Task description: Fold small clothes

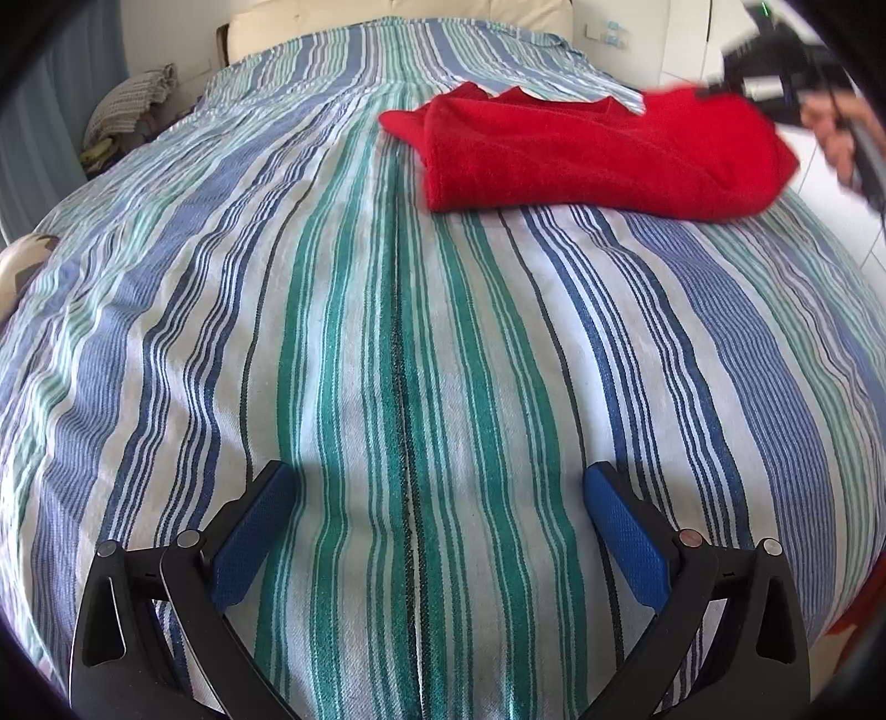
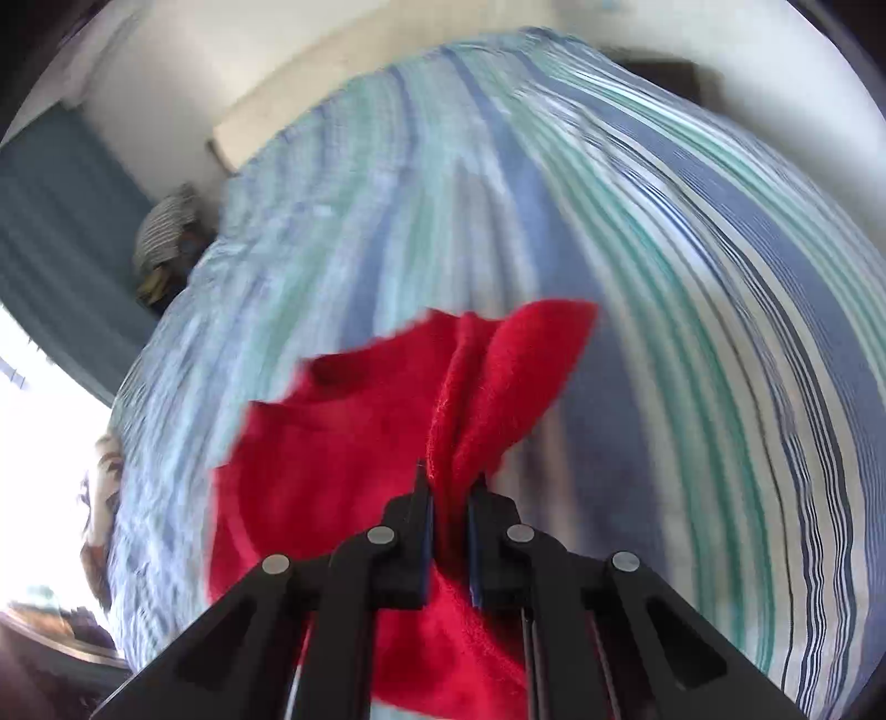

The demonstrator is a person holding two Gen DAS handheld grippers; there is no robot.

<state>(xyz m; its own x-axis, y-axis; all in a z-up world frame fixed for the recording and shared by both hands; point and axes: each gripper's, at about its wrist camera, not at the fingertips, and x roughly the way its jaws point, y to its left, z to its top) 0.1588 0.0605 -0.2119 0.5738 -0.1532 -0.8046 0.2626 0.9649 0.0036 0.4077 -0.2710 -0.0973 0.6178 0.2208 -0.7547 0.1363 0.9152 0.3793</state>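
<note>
A red fleece garment (image 1: 598, 155) lies partly folded on the striped bedspread (image 1: 387, 360), at the far right of the left wrist view. My right gripper (image 2: 451, 482) is shut on a bunched fold of the red garment (image 2: 343, 471) and holds that edge up off the bed; it also shows blurred at the garment's right end in the left wrist view (image 1: 775, 77). My left gripper (image 1: 440, 487) is open and empty, low over the bedspread, well short of the garment.
A cream headboard (image 1: 398, 16) stands at the bed's far end. A striped cloth pile (image 1: 133, 99) sits beside the bed at far left. A patterned object (image 1: 22, 266) lies at the bed's left edge. A white floor (image 1: 841, 221) shows at right.
</note>
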